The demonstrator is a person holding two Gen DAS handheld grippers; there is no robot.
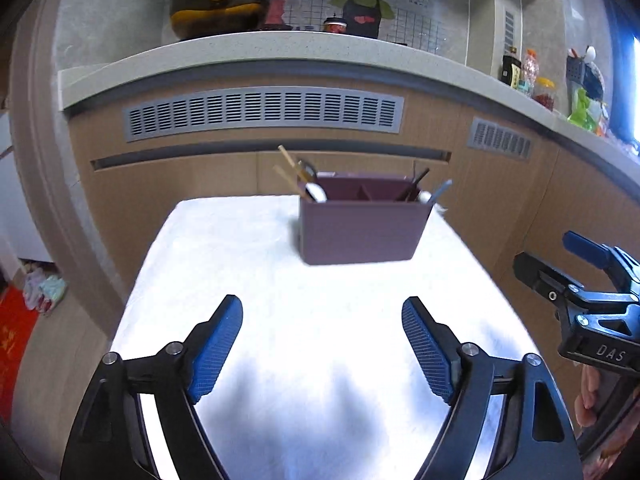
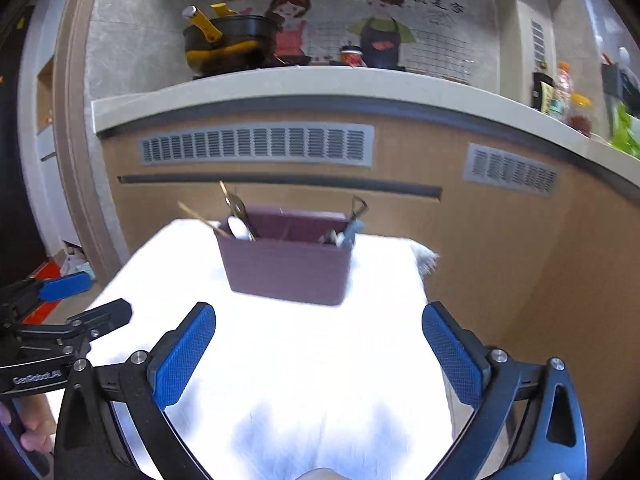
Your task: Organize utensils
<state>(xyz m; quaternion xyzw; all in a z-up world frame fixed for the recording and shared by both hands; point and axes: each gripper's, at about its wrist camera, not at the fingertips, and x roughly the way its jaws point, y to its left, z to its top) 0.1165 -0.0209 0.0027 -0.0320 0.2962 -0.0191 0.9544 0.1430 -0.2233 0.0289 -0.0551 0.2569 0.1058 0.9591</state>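
Nearest us, our left gripper (image 1: 322, 344) and right gripper (image 2: 319, 354) hang spread and empty over the white worktop (image 1: 248, 280). Farther back, the holder (image 1: 362, 226) already contains chopsticks (image 1: 289, 168) and spoons; nothing seems left outside.

"DAS" on right gripper (image 1: 582, 258); "GenRobot.AI" on left gripper (image 2: 98, 298).

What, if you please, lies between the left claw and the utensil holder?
Only bare white tablecloth separates the left claw from the utensil holder, seen in the left wrist view.
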